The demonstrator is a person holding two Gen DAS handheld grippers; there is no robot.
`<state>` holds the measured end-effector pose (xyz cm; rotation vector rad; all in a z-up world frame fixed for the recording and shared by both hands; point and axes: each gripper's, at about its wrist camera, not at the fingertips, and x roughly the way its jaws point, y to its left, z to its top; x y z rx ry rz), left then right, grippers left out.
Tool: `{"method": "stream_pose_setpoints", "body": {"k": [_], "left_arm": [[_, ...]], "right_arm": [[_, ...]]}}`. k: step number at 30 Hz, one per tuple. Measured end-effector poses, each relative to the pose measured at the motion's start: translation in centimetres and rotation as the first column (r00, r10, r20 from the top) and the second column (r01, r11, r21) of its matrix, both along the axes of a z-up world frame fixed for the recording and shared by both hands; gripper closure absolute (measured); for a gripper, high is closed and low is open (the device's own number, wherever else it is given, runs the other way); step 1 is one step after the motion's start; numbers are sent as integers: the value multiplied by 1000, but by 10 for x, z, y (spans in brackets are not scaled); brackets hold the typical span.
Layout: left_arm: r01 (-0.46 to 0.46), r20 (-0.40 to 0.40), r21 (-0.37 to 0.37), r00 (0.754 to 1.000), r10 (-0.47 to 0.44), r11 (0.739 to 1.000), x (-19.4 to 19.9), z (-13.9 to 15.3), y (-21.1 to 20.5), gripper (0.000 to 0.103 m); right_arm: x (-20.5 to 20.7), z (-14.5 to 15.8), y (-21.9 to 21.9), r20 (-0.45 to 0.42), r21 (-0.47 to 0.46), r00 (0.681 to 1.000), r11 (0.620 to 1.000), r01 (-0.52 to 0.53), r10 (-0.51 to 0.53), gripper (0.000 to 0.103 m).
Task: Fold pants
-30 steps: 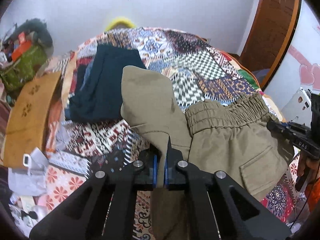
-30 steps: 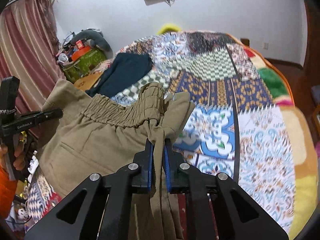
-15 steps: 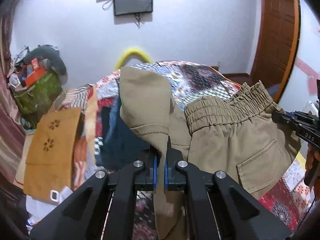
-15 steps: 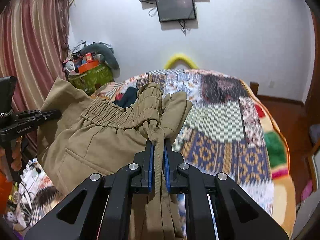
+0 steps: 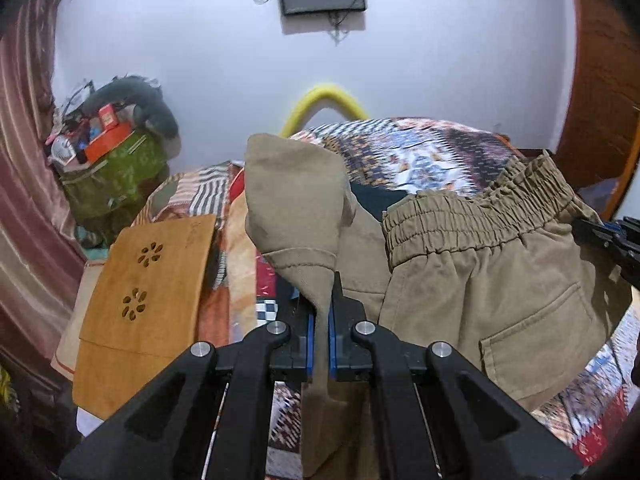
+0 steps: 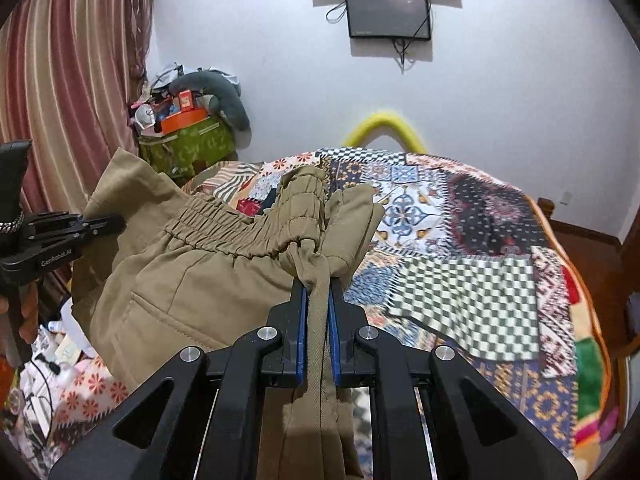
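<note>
The khaki pants (image 5: pixel 480 280) hang in the air between my two grippers, above the patchwork bed. My left gripper (image 5: pixel 319 312) is shut on a hem end of the pants, with cloth draping over and below the jaws. My right gripper (image 6: pixel 318 304) is shut on the bunched elastic waistband (image 6: pixel 240 232). The back pocket (image 5: pixel 540 336) faces the left wrist view. The right gripper shows at the right edge of the left wrist view (image 5: pixel 612 244); the left gripper shows at the left of the right wrist view (image 6: pixel 60 236).
The bed with a patchwork quilt (image 6: pixel 480 248) lies ahead. A dark blue garment (image 5: pixel 380 200) lies on it behind the pants. A wooden board (image 5: pixel 148 292) leans at the left. A green bag with clutter (image 6: pixel 188 140) stands by the curtain (image 6: pixel 68 80). A yellow arch (image 6: pixel 384 124) stands by the wall.
Both grippers have risen and tilted up with the pants; the pants have left the bed and hang higher, and the wall and screen have come into view.
</note>
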<state>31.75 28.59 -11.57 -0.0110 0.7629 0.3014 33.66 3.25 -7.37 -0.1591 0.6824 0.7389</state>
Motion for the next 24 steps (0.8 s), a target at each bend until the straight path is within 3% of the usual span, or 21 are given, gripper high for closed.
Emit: {"method": "stream_pose_setpoints", "body": {"k": [9, 18, 21, 24], "left_arm": [[-63, -93, 3, 994, 63, 998, 53, -67, 44, 98], [-129, -216, -54, 970, 115, 990, 69, -138, 78, 94], [-135, -258, -62, 959, 115, 989, 63, -146, 78, 79], [-146, -271, -58, 954, 125, 988, 51, -144, 77, 57]], "right_arm": [[38, -58, 46, -81, -36, 997, 999, 3, -6, 95], [50, -103, 50, -175, -86, 985, 996, -5, -10, 98], [47, -103, 48, -192, -101, 981, 995, -12, -7, 92], [42, -99, 44, -190, -132, 982, 991, -8, -18, 83]]}}
